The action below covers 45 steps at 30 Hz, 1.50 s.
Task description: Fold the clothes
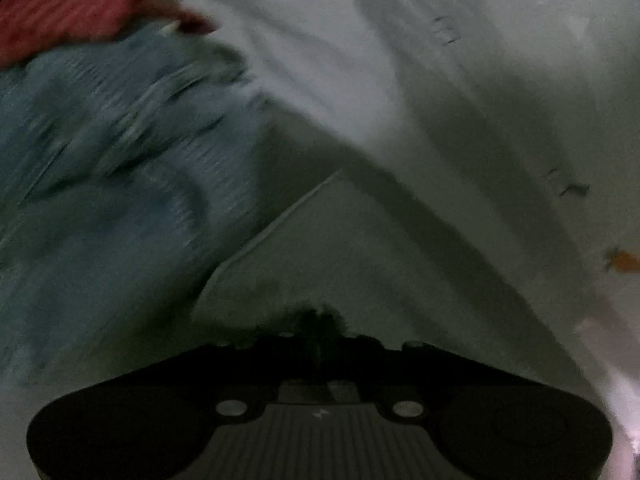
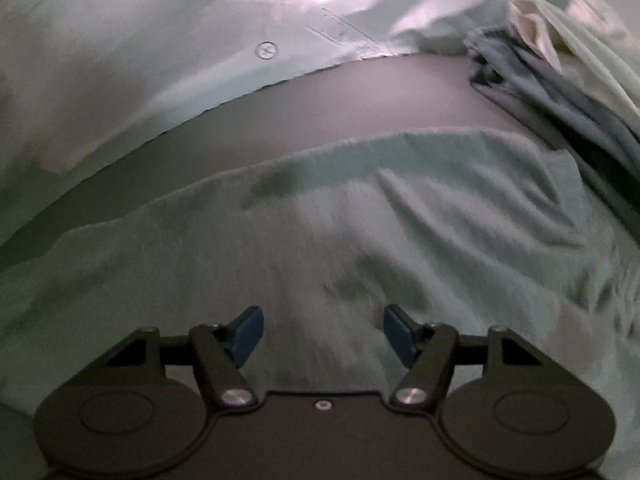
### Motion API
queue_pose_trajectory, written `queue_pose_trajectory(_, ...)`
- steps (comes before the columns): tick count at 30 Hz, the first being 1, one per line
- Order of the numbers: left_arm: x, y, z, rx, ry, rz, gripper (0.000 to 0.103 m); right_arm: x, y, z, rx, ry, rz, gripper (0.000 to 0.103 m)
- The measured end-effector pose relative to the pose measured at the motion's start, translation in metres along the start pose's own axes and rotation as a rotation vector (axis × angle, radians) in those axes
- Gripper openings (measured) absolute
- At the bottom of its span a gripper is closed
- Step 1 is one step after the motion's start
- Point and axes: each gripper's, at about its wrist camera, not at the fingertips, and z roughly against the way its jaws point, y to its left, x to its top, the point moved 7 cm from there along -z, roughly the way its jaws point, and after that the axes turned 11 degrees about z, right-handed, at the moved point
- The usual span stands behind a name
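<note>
In the left wrist view my left gripper is shut, its fingertips pinching a pale grey-white garment that drapes over the gripper; a seam runs diagonally above it. A crumpled blue garment lies to the left, with a red striped one at the top left. In the right wrist view my right gripper is open, blue pads apart, hovering just over a pale green terry-like cloth. A white shirt with buttons lies beyond it.
A band of grey table shows between the pale cloth and the white shirt. A heap of blue-grey and cream clothes sits at the right. A bright glare is at the top. A small orange mark shows at the right edge.
</note>
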Motion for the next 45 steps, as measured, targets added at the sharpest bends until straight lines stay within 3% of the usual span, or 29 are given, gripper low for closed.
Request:
queue_pose_trajectory(5, 0.031, -0.078, 0.0, -0.091, -0.053, -0.153, 0.004, 0.002, -0.008, 0.008, -0.022, -0.006, -0.024, 0.066)
queue_pose_trajectory(6, 0.032, -0.092, 0.001, -0.105, -0.061, -0.204, 0.01, 0.003, -0.01, 0.009, -0.02, -0.01, -0.035, 0.066)
queue_pose_trajectory(8, 0.026, -0.117, -0.001, -0.113, -0.062, -0.335, 0.044, 0.005, -0.013, 0.011, -0.016, -0.018, -0.054, 0.066)
queue_pose_trajectory(9, 0.021, -0.122, -0.001, -0.102, -0.069, -0.38, 0.045, 0.004, -0.012, 0.012, -0.016, -0.018, -0.055, 0.066)
queue_pose_trajectory(10, 0.015, -0.123, -0.001, -0.082, -0.075, -0.409, 0.044, 0.004, -0.011, 0.012, -0.016, -0.018, -0.056, 0.066)
queue_pose_trajectory(13, 0.0, -0.104, 0.002, -0.052, -0.068, -0.372, 0.044, 0.001, -0.007, 0.015, -0.017, -0.018, -0.043, 0.066)
queue_pose_trajectory(18, -0.016, -0.045, 0.0, -0.043, 0.023, -0.107, 0.042, -0.009, -0.007, 0.007, 0.004, 0.009, -0.071, 0.067)
queue_pose_trajectory(20, -0.019, -0.034, -0.003, -0.041, 0.037, -0.057, 0.04, -0.01, -0.006, 0.005, 0.01, 0.012, -0.073, 0.071)
queue_pose_trajectory(22, -0.022, -0.031, -0.01, -0.031, 0.036, -0.052, 0.035, -0.008, -0.005, 0.003, 0.007, 0.014, -0.053, 0.072)
queue_pose_trajectory(27, -0.019, -0.057, -0.041, -0.03, 0.041, -0.137, 0.035, -0.004, -0.008, 0.0, 0.011, 0.007, -0.061, 0.075)
queue_pose_trajectory(33, -0.003, -0.079, -0.085, 0.047, 0.039, -0.24, 0.035, -0.004, -0.004, -0.001, 0.001, 0.008, -0.024, 0.078)
queue_pose_trajectory(34, -0.001, -0.08, -0.092, 0.063, 0.047, -0.249, 0.026, -0.004, -0.002, -0.001, -0.003, 0.01, -0.011, 0.079)
queue_pose_trajectory(35, 0.0, -0.08, -0.096, 0.075, 0.05, -0.249, 0.001, -0.005, -0.001, -0.001, -0.008, 0.012, 0.002, 0.079)
queue_pose_trajectory(39, 0.008, -0.073, -0.073, 0.034, 0.028, -0.162, 0.001, -0.005, 0.003, -0.002, -0.026, 0.021, 0.054, 0.079)
queue_pose_trajectory(45, 0.037, -0.025, 0.025, -0.02, -0.085, 0.051, 0.001, -0.005, -0.016, 0.011, -0.029, 0.011, -0.019, 0.075)
